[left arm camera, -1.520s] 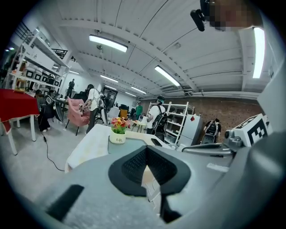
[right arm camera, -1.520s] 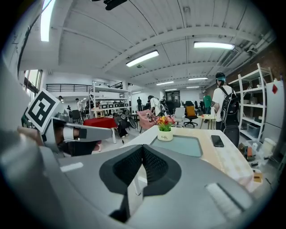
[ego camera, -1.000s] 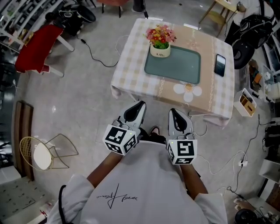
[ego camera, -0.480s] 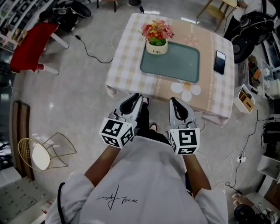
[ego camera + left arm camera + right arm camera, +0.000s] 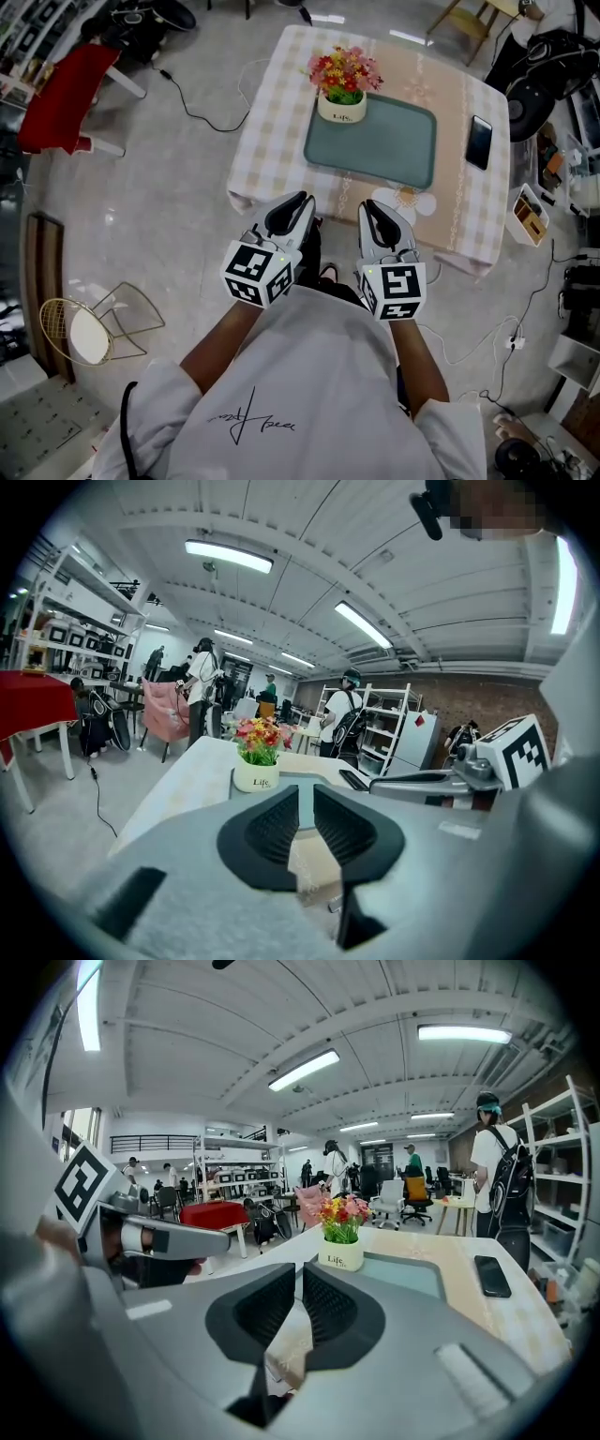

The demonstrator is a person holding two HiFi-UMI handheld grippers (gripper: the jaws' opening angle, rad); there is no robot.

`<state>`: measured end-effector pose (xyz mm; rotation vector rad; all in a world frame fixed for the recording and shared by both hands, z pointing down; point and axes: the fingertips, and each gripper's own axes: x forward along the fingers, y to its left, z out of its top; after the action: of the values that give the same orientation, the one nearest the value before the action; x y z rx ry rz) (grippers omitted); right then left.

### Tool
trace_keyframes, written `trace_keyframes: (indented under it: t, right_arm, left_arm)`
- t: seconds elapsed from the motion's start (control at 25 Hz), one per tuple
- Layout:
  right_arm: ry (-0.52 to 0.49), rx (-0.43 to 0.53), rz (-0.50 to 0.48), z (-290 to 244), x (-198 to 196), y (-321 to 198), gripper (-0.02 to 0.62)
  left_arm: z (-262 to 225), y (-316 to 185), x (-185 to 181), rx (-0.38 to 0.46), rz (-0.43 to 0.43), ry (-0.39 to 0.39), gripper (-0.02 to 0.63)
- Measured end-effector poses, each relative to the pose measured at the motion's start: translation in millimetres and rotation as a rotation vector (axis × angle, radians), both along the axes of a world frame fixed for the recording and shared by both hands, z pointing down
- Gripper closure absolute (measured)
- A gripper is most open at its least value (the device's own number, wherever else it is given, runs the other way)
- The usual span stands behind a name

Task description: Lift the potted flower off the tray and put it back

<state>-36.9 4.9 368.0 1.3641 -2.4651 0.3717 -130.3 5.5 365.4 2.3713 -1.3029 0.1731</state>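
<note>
- Left gripper (image 5: 306,791): jaws have just been opening and stand a narrow slit apart. Nothing is between them and they touch nothing.
- Right gripper (image 5: 299,1269): jaws have likewise just been opening, to a thin gap. It is empty and touches nothing.
- Pads (image 5: 277,822) on both grippers are black, ribbed and rubbery-looking, set in smooth grey shells that curve in toward the tips.
- Both grippers are held side by side in front of the person's torso, near the table's (image 5: 272,131) front edge. They are well apart from the task object.
- Each gripper carries a white cube with black square markers, one on the left (image 5: 256,275) and one on the right (image 5: 394,291).
- Potted flower (image 5: 343,89): red, pink and yellow blooms with green leaves in a short, round white pot with dark lettering. It stands upright on the far left corner of the tray (image 5: 394,141).
- The tray is a flat teal rectangle with rounded corners and a low rim. The rest of it is bare.
- The table has a pale checked cloth with a plain beige centre band.
- A dark phone (image 5: 479,142) lies flat just right of the tray.
- A white daisy shape (image 5: 408,199) shows at the near edge, just below the tray.
</note>
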Motion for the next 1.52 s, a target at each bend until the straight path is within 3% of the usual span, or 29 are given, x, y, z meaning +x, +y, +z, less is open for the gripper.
trace_keyframes:
  t: [0.88,1.52]
  right_arm:
    - [-0.012,-0.047,-0.021,30.5,-8.6,-90.9,0.483]
    - [0.049,-0.094,-0.066,59.9,-18.5,-154.9,0.431]
  left_arm:
    - [40.1,-89.2,6.6,-0.053,0.078,-0.067,0.521]
    - [68.4,-155.2,-5.3,-0.081,0.040,-0.102,0.460]
